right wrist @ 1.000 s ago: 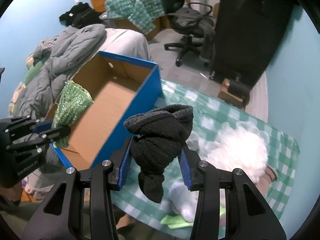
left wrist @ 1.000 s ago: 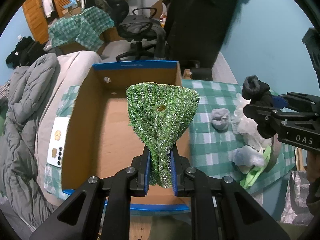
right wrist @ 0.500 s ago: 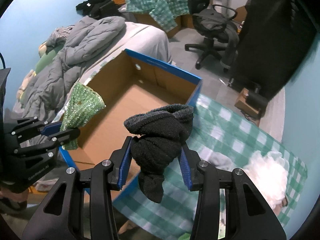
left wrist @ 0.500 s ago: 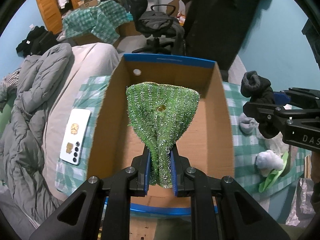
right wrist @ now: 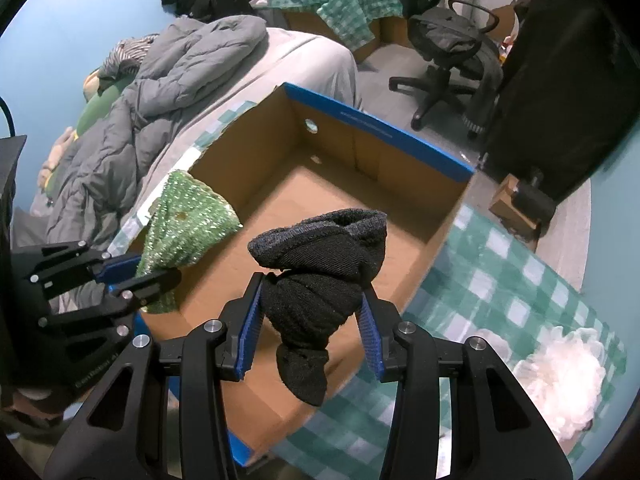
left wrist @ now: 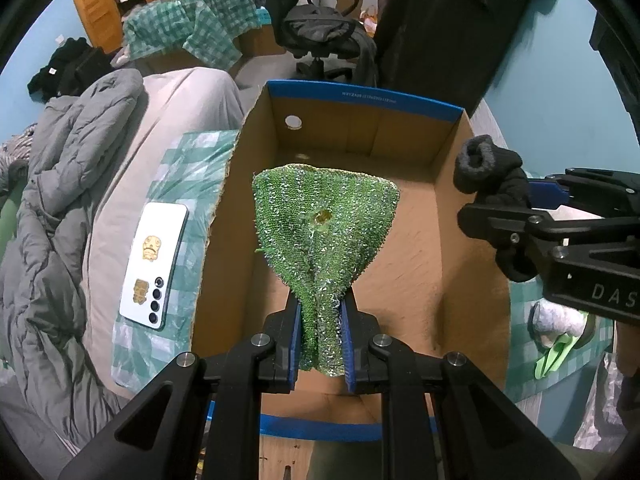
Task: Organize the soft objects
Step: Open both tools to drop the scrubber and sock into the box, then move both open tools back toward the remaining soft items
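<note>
Pretty early in the job, by the looks of it. The cardboard box (left wrist: 360, 240) with the blue rim looks bare inside in both views, just brown floor, so nothing has been sorted into it yet.

Both grippers are loaded, though. The left gripper (left wrist: 320, 332) is clamped narrow on the bottom of a green sparkly scrubbing cloth (left wrist: 326, 232), which fans out upright above the box's near half. The right gripper (right wrist: 310, 324) has its jaws pinched around a balled-up black sock (right wrist: 320, 272), with the loose toe end dangling below the jaws, and it hangs over the box's right side near the front edge. In the left wrist view, that same sock (left wrist: 492, 184) sits just outside or right above the box's right wall; hard to tell which.

What's left: dropping these two in, then the rest of the pile. To the right of the box, on the green checked cloth (right wrist: 500, 280), there's a fluffy white thing (right wrist: 560, 376), and the left view shows a pale bundle (left wrist: 560, 316) and something lime green (left wrist: 558, 354) there too. A white phone (left wrist: 154, 266) lies left of the box; probably not part of the job.
</note>
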